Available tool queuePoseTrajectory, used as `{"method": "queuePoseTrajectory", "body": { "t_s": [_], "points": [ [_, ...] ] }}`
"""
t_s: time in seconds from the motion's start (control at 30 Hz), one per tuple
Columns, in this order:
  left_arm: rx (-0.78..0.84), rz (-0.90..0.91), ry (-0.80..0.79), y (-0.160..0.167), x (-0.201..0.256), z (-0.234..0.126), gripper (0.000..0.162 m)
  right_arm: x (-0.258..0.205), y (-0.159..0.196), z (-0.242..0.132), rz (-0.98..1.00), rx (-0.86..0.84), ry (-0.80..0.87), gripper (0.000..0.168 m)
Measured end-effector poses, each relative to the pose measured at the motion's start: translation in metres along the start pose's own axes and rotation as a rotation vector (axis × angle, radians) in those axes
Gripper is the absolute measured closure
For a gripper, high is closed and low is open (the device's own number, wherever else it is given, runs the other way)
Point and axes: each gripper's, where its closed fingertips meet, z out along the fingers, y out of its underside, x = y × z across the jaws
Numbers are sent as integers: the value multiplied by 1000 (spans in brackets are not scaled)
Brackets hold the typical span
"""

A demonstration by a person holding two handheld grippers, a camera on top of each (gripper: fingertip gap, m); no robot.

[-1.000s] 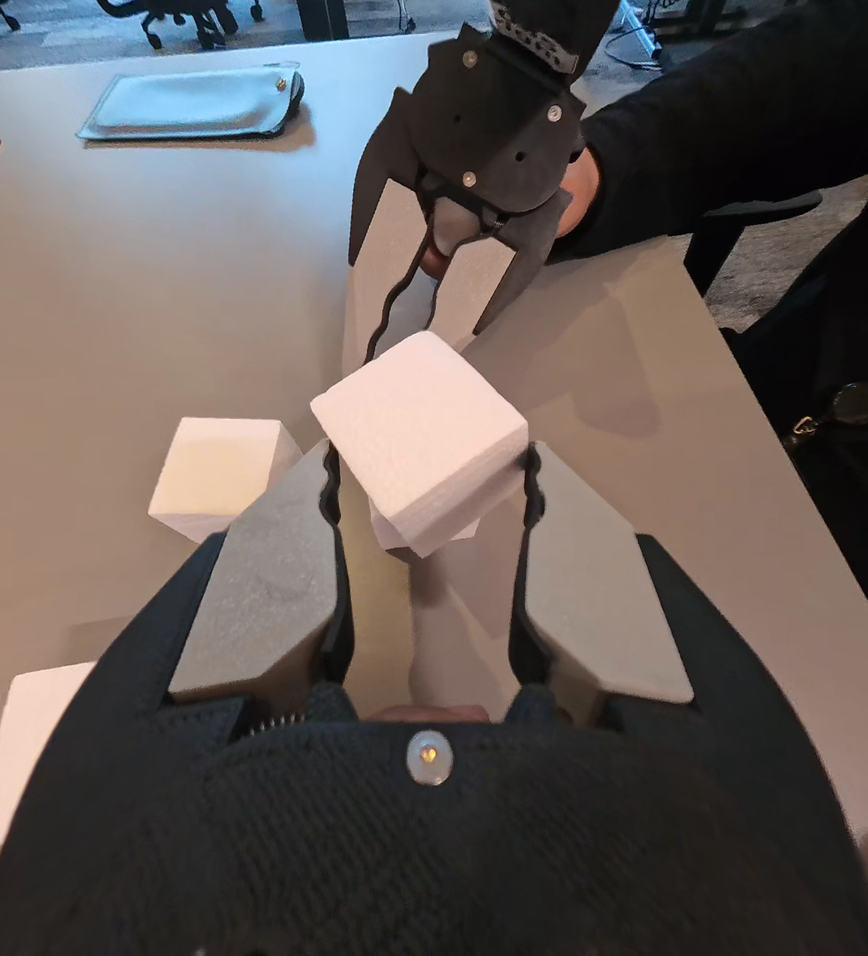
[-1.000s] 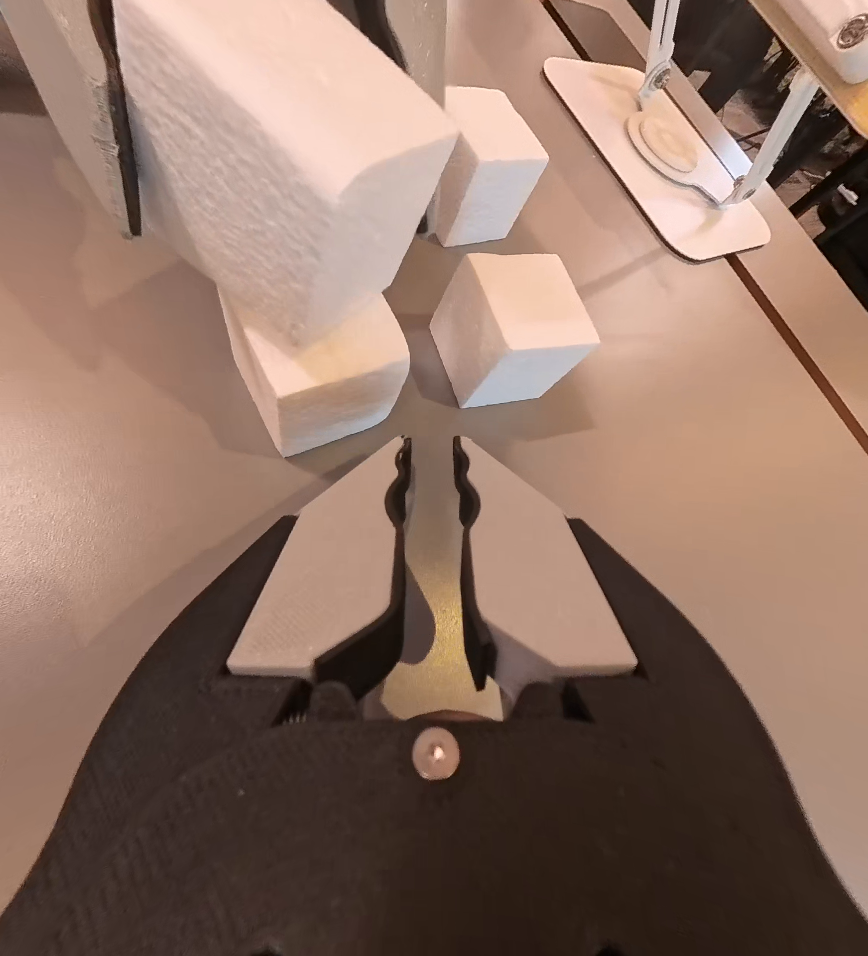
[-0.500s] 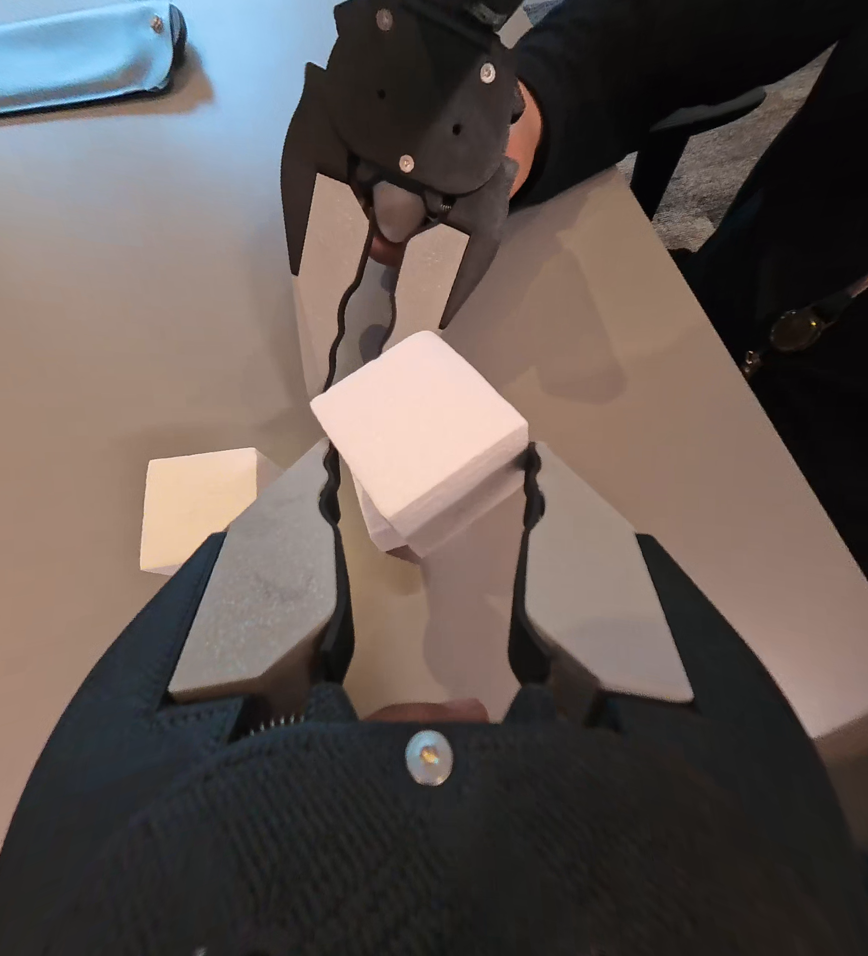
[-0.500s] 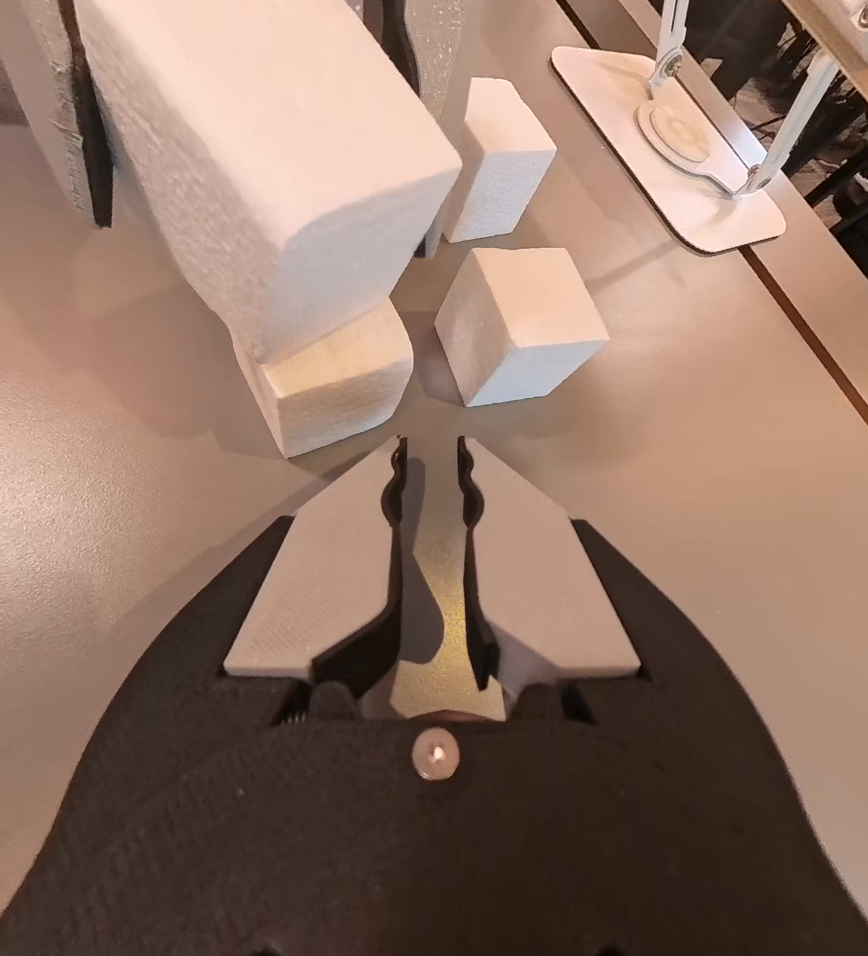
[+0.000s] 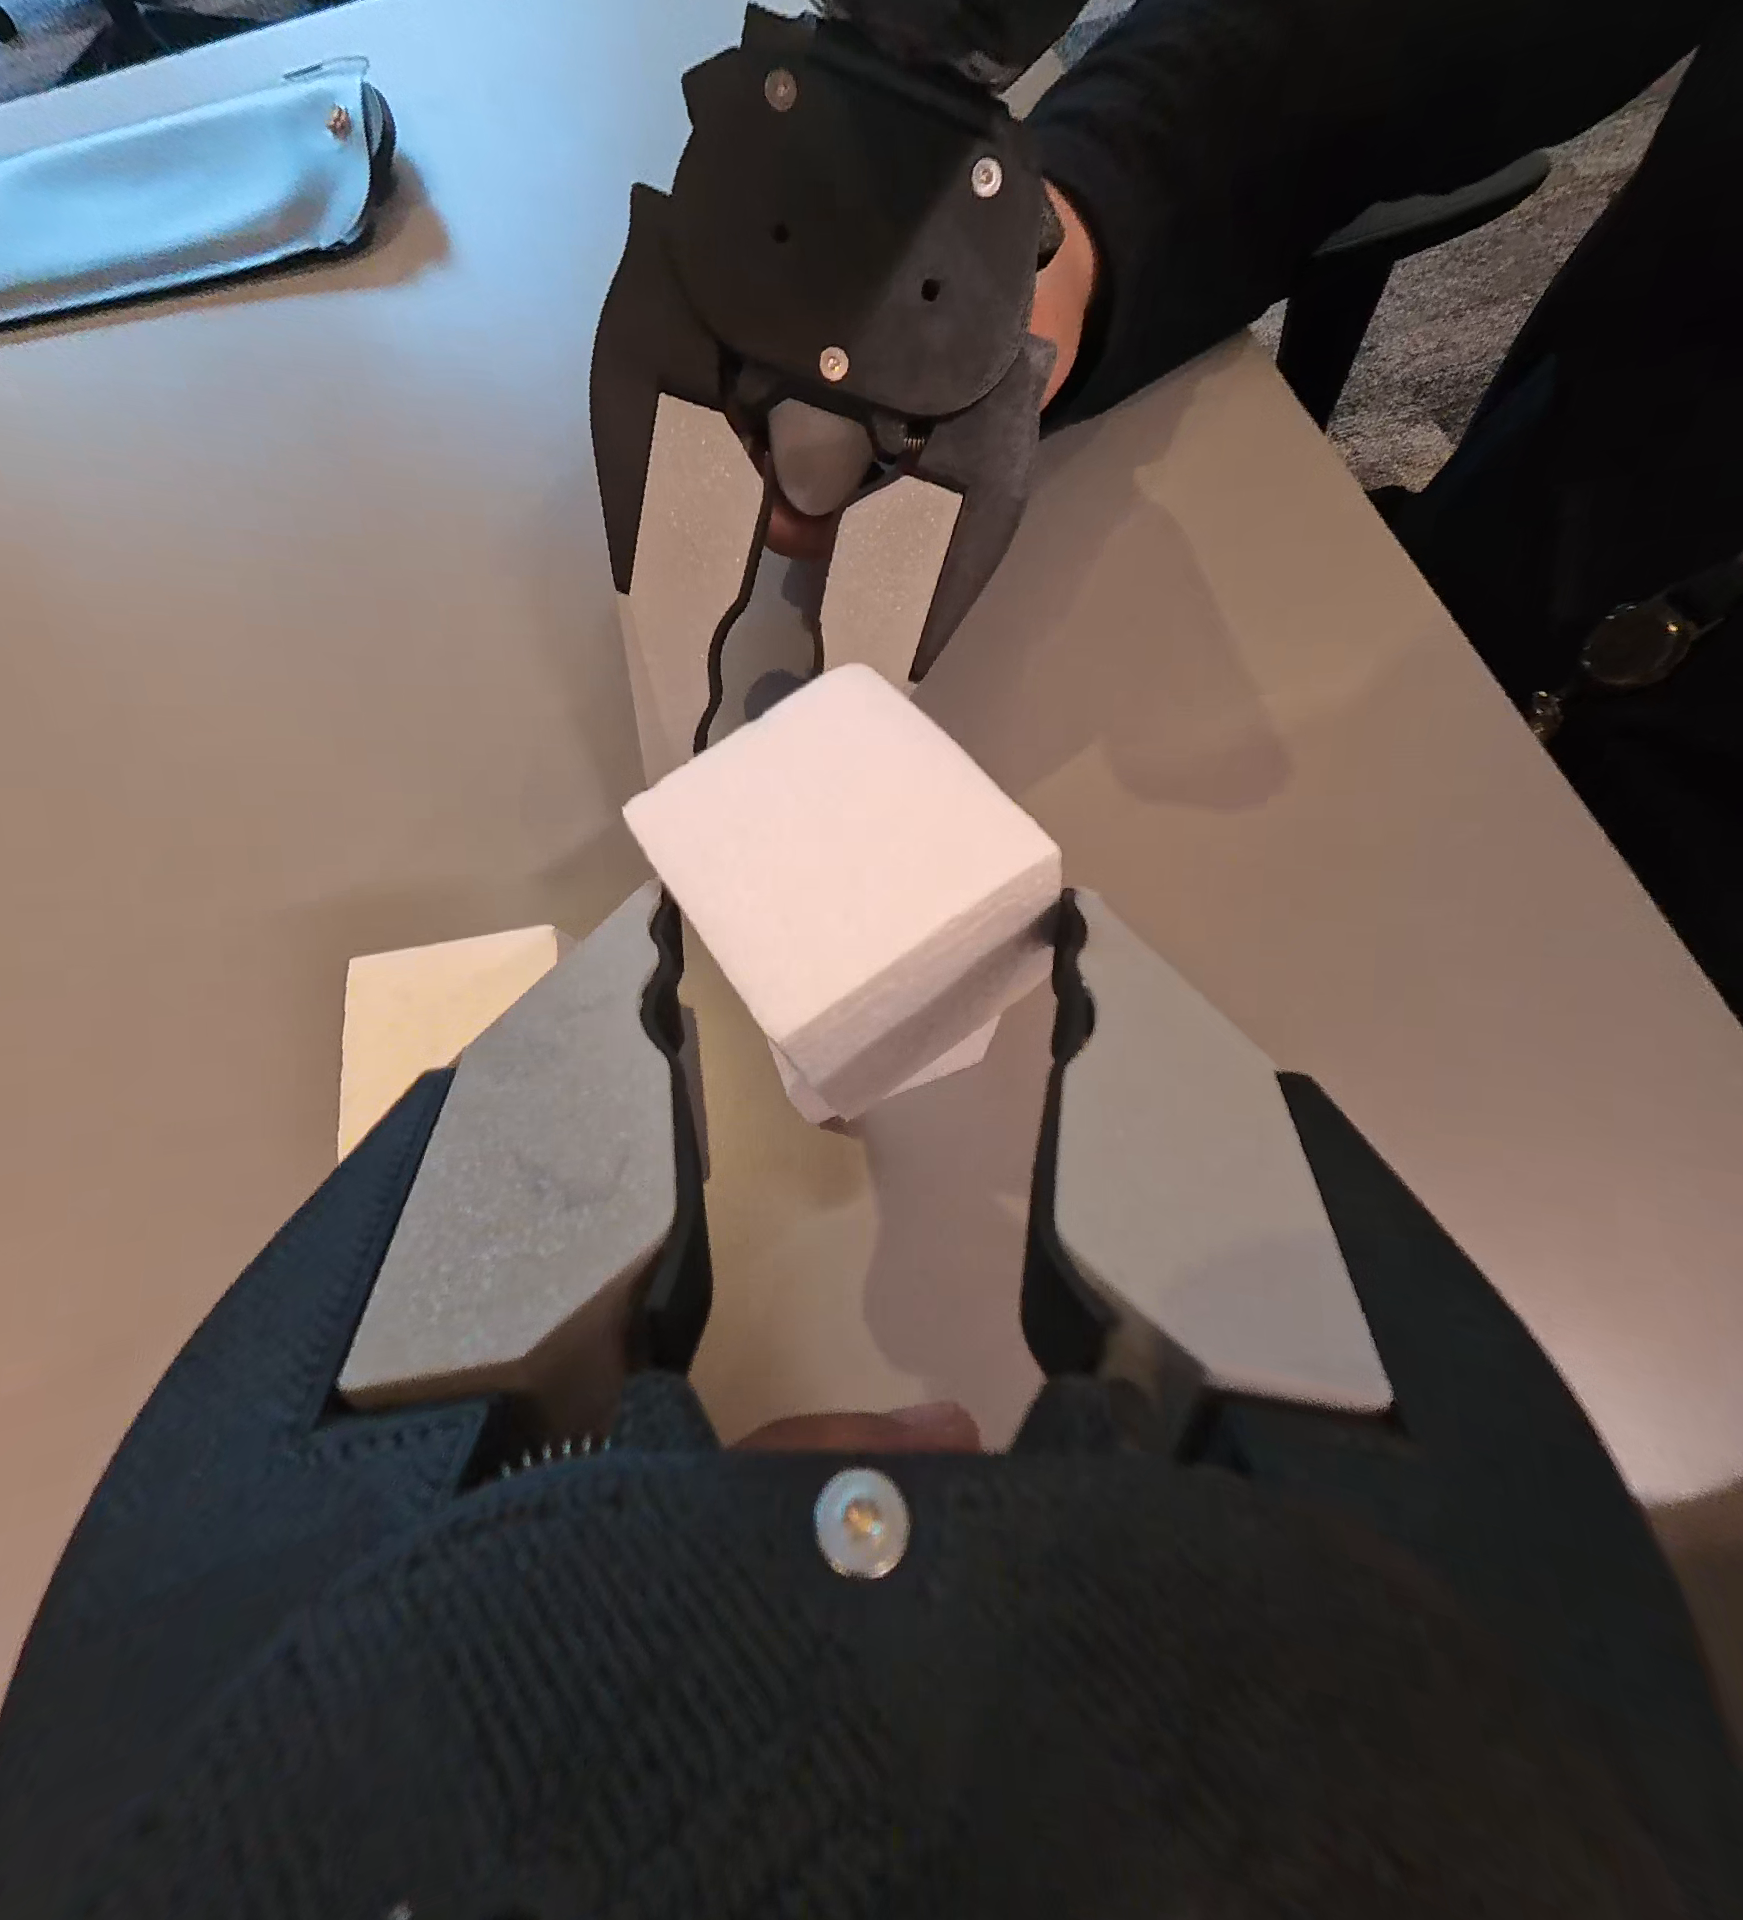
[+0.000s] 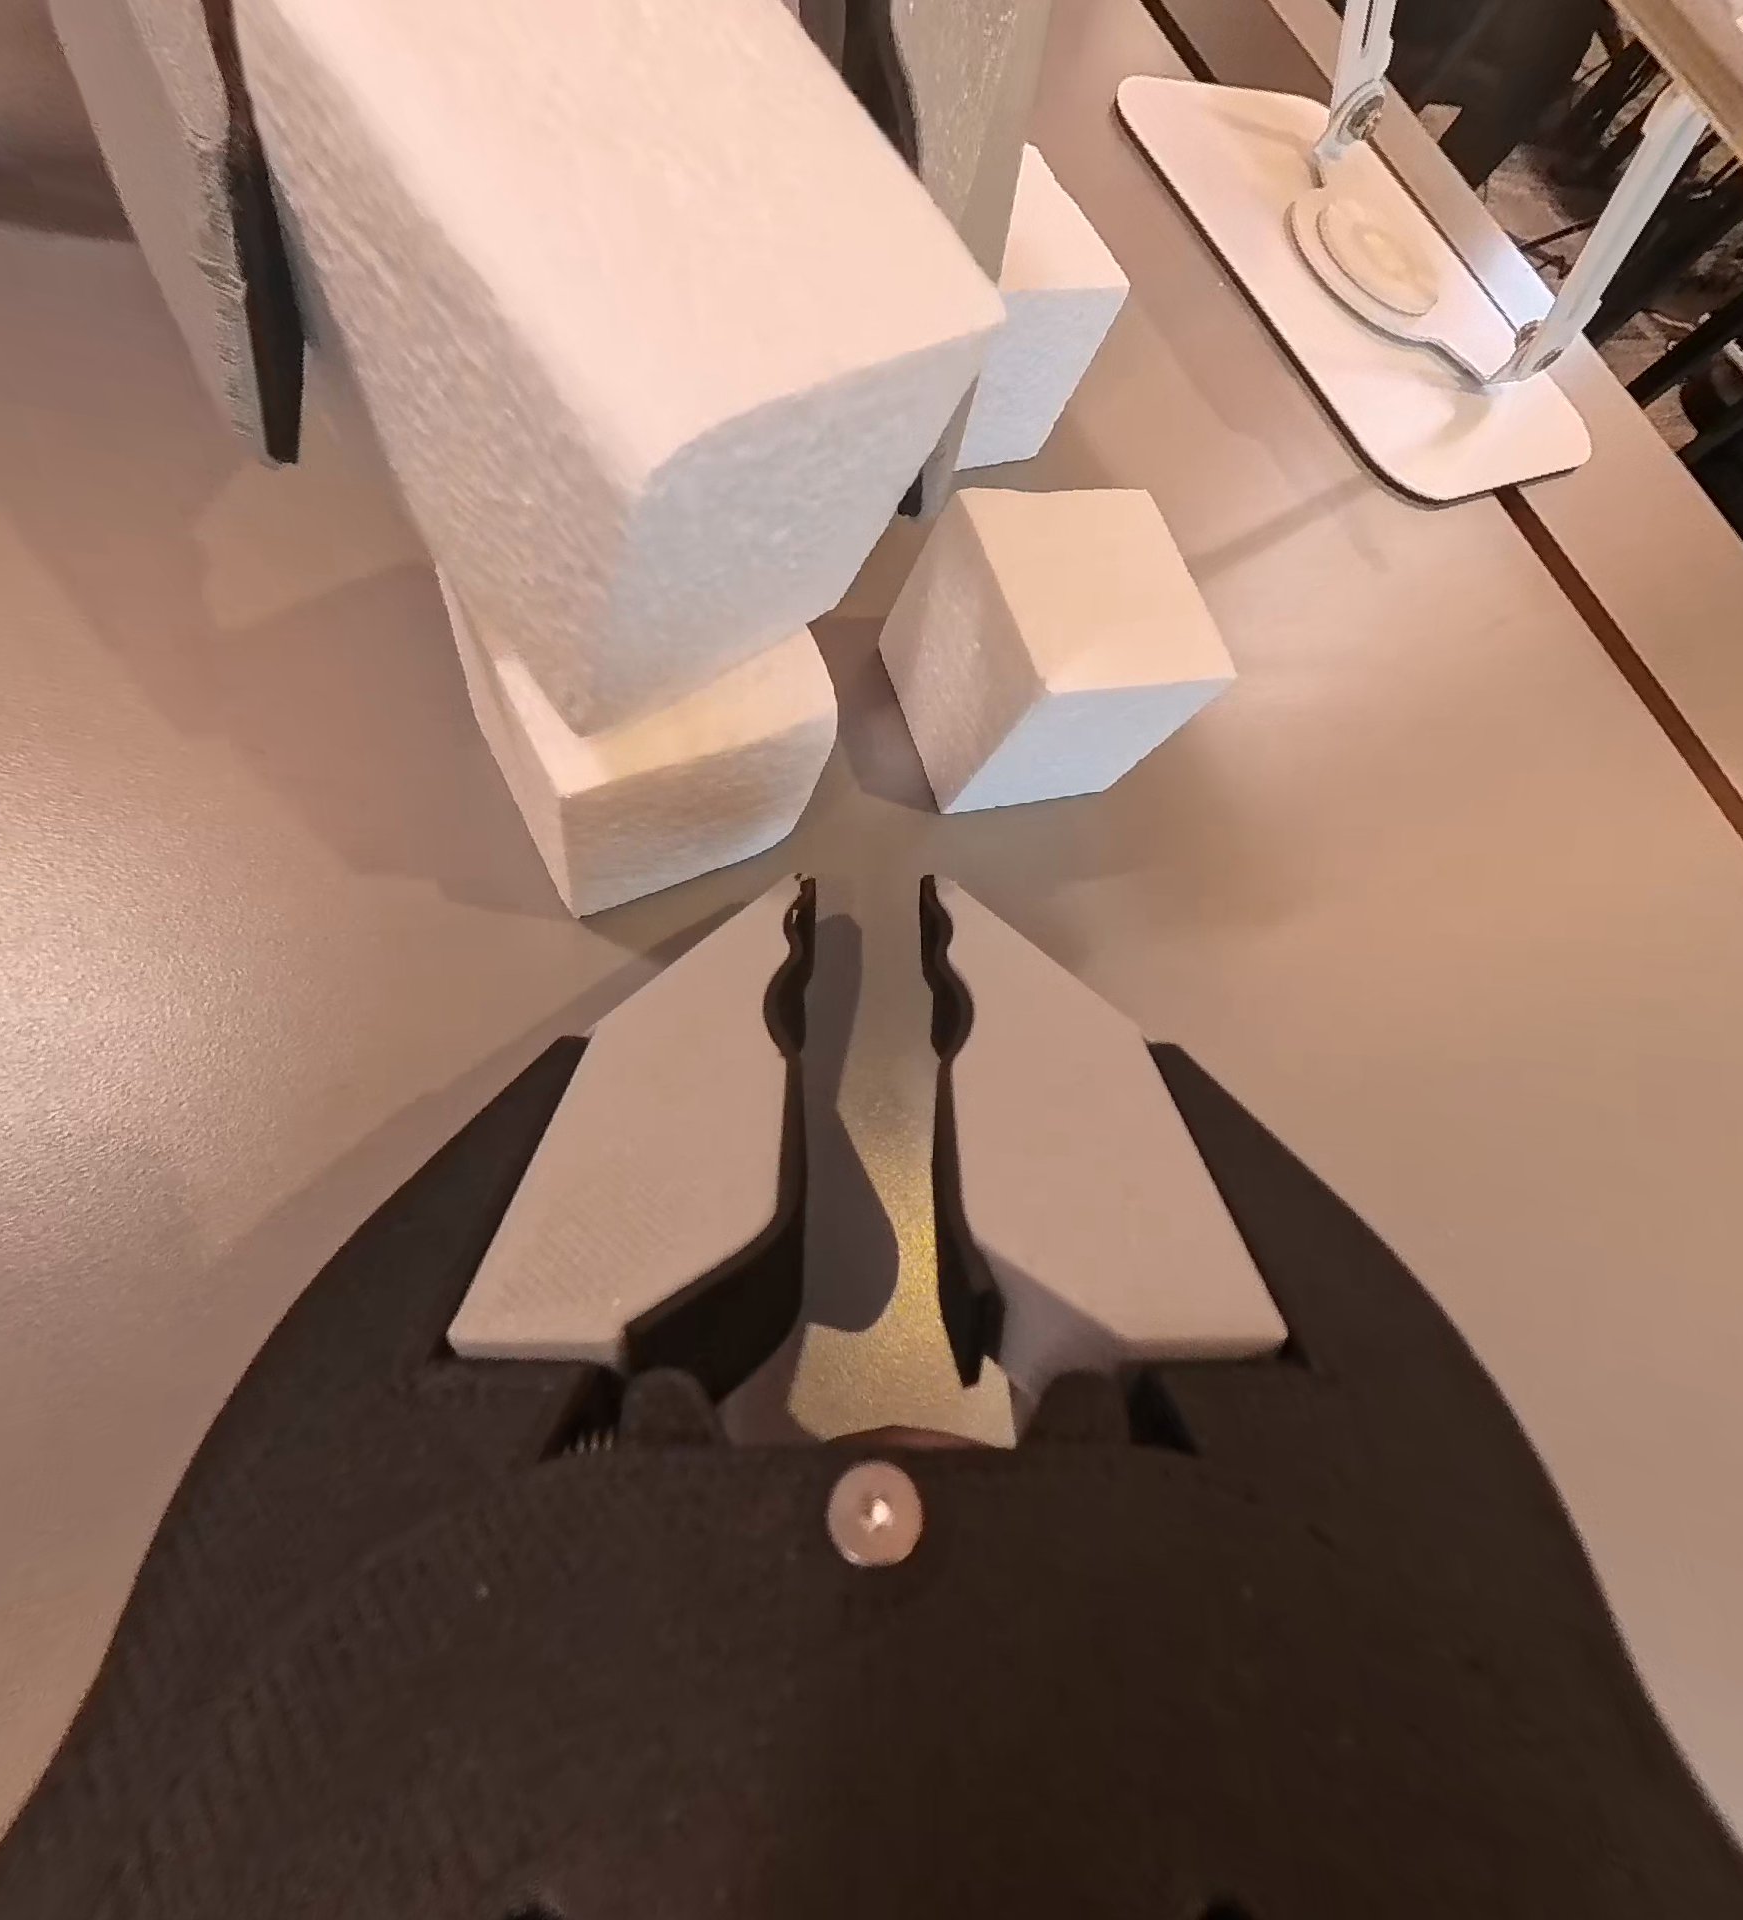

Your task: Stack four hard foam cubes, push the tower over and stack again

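The left claw (image 5: 862, 925) is gripping a white foam cube (image 5: 841, 878) between its fingertips, holding it tilted over a second cube (image 6: 680, 769) that is sitting on the table (image 5: 223, 675). In the right wrist view the held cube's lower edge is sitting at or just above the top of the second cube, slightly askew from it; whether the two are touching cannot be told. Only a sliver of the second cube is showing beneath the held one in the left wrist view.

A third cube (image 6: 1054, 655) is resting on the table just right of the second cube as the right claw sees it, and a fourth cube (image 6: 1043, 312) is lying farther ahead, partly hidden behind the left claw's finger. In the left wrist view one loose cube (image 5: 420, 1018) is peeking out just left of the left claw's finger.

The right claw (image 6: 862, 894) is hovering empty with its fingers slightly apart, a narrow gap between them, its tips just short of the second cube. It is facing the left claw from straight ahead.

A flat light-blue pouch (image 5: 150, 213) is lying far ahead to the left of the left claw, and a white stand base (image 6: 1366, 281) is sitting ahead to the right of the right claw.
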Motion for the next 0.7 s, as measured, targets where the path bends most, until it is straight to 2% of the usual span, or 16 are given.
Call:
{"method": "queuePoseTrajectory", "body": {
  "t_s": [0.7],
  "points": [
    [-1, -13, 11, 3, -1, 6, 91, 0, -2, -1, -6, 4, 4, 151]
  ]
}}
